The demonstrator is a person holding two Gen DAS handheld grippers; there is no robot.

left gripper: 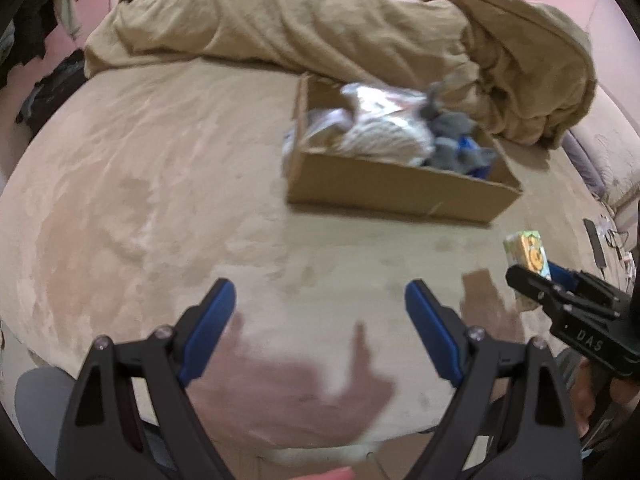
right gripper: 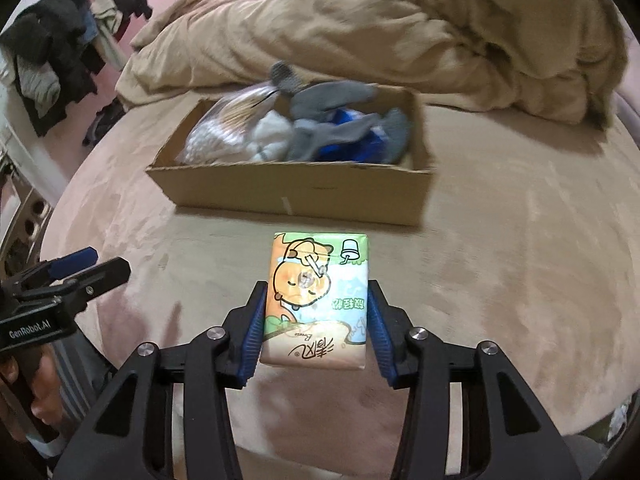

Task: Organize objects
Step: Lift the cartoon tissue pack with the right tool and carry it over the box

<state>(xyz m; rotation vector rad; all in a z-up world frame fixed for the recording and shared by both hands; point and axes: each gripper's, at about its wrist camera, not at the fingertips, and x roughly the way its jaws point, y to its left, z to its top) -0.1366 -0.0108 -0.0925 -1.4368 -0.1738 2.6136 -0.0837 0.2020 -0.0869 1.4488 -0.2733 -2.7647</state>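
Tissue pack [right gripper: 316, 300] pinched by right gripper [right gripper: 316, 312]; left gripper [left gripper: 320, 320] spread, empty. Pack is best kept level, released w/ clearance over cardboard box [right gripper: 296, 192].

Rumpled tan duvet [right gripper: 400, 28] on the bed; dark clothes [right gripper: 60, 52] hanging (left side).

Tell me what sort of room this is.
Most likely a bedroom. The work happens on a bed with a rumpled tan duvet piled at its far side, and clothes hang in a heap beside it against a pink wall.
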